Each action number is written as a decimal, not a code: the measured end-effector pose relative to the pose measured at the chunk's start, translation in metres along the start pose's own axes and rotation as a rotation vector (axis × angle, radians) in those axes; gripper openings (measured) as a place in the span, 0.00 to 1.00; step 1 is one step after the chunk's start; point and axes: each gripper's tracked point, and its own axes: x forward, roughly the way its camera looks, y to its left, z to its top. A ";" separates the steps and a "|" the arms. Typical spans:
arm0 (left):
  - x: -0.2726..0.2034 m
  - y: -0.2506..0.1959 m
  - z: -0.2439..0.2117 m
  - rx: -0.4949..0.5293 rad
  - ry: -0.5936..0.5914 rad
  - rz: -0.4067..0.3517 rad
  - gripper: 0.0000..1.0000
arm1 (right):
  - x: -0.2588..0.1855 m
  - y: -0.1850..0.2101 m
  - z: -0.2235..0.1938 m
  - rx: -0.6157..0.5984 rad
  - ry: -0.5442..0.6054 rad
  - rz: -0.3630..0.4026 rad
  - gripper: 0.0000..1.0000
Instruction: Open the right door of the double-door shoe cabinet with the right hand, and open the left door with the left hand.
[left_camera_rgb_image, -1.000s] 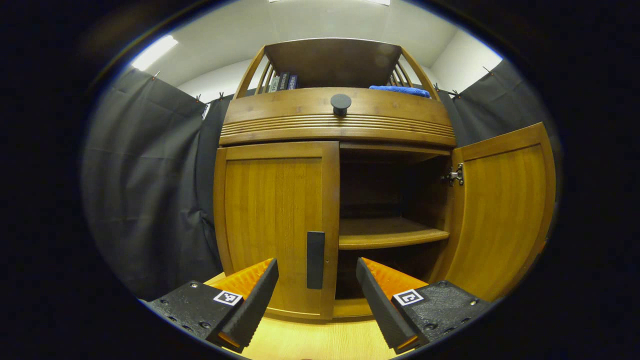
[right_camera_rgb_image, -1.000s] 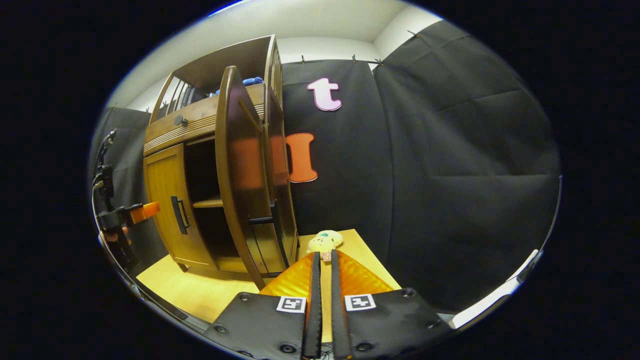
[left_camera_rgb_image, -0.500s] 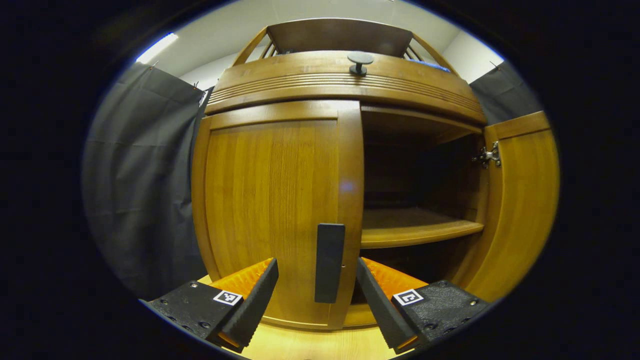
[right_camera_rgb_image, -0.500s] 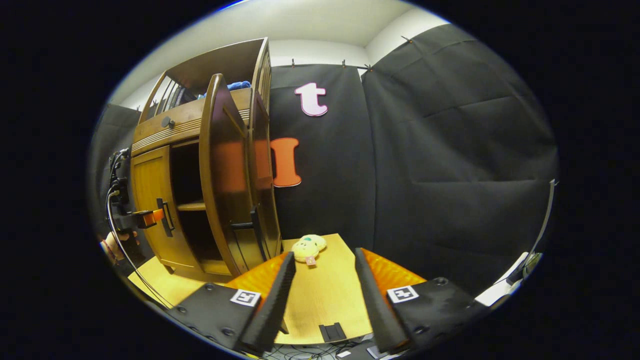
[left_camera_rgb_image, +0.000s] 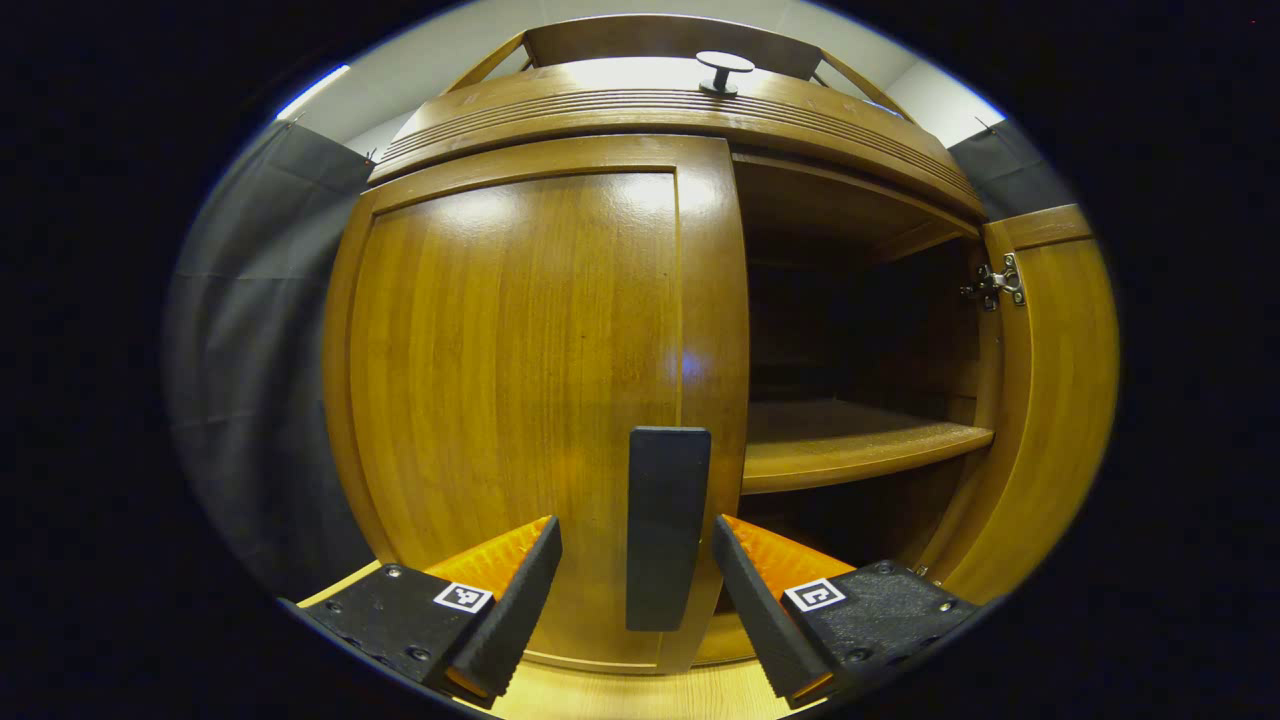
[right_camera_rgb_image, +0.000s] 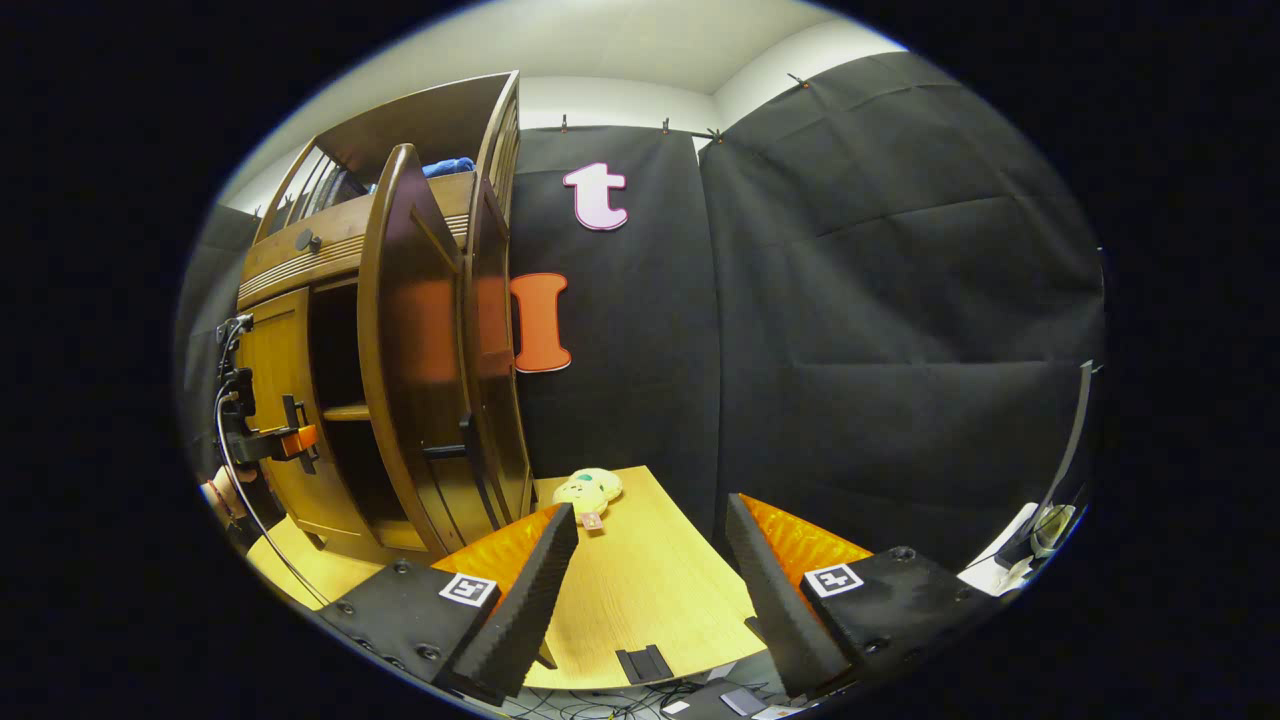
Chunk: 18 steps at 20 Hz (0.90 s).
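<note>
step in hand: left door. left tool (left_camera_rgb_image: 636, 560) is spread wide and grips nothing; the handle (left_camera_rgb_image: 666, 527) of the shut left door (left_camera_rgb_image: 520, 390) stands between its fingers, not yet pinched. right door (left_camera_rgb_image: 1050, 400) is swung open, so that half looks done. next move calls for closing on the handle, then pulling out along the hinge arc. right tool (right_camera_rgb_image: 650, 575) hangs open and empty over the counter (right_camera_rgb_image: 640, 590), apart from the cabinet (right_camera_rgb_image: 290, 340). a soft toy (right_camera_rgb_image: 588, 488) lies beside the open door, clear of the left door's swing.

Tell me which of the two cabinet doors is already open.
The right door is swung open, baring the shelf; the left door is shut.
</note>
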 end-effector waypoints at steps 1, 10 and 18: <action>0.001 -0.002 0.001 -0.004 -0.004 -0.005 0.81 | 0.000 0.000 0.000 0.001 0.000 -0.001 0.89; 0.003 -0.009 -0.005 0.015 -0.001 -0.026 0.35 | 0.002 0.003 -0.003 0.009 0.008 0.006 0.89; -0.024 -0.005 -0.006 -0.025 -0.004 -0.049 0.26 | 0.000 0.009 0.001 0.009 -0.002 0.026 0.97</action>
